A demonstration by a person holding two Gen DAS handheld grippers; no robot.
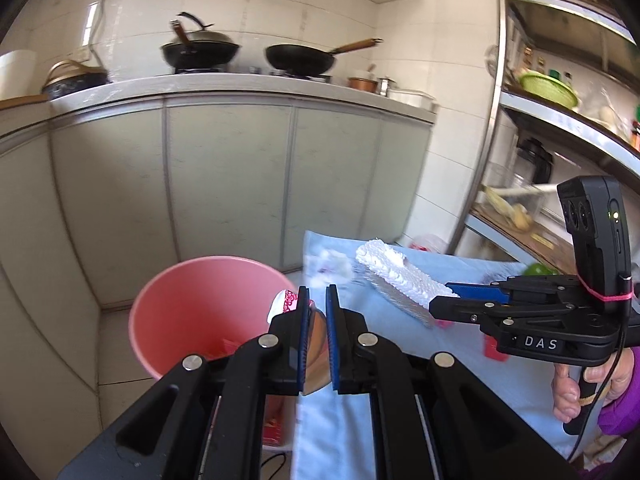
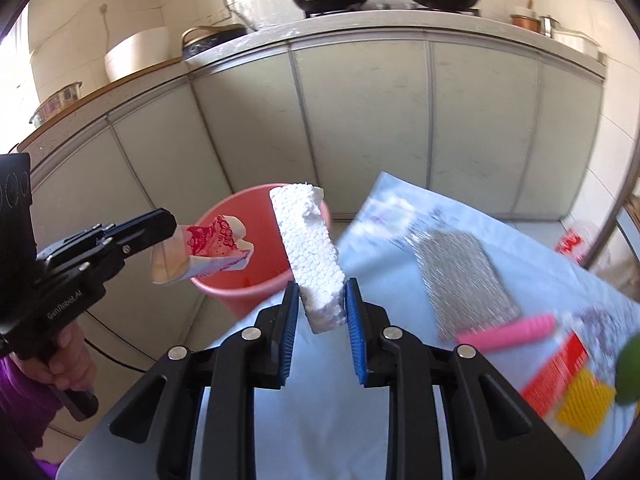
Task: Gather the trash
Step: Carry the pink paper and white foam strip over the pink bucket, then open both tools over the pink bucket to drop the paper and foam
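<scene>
My left gripper (image 1: pixel 318 300) is shut on a crushed paper cup (image 1: pixel 285 302), white with a red pattern, right beside the rim of a pink bucket (image 1: pixel 192 312). In the right wrist view the same cup (image 2: pixel 212 246) hangs from the left gripper (image 2: pixel 171 225) above the bucket (image 2: pixel 240 280). My right gripper (image 2: pixel 322 294) is shut on the lower end of a white foam block (image 2: pixel 308 240), tilted up over the table edge near the bucket. The left wrist view shows that block (image 1: pixel 400 272) held by the right gripper (image 1: pixel 444 295).
A light blue cloth (image 2: pixel 360 420) covers the table. On it lie a silver bubble-foil sheet (image 2: pixel 460 276), a pink stick (image 2: pixel 508 332), a red packet (image 2: pixel 556 364), a yellow mesh piece (image 2: pixel 584 400) and crumpled tissue (image 1: pixel 330 266). Grey cabinets (image 1: pixel 224 184) stand behind; a metal rack (image 1: pixel 560 120) is at right.
</scene>
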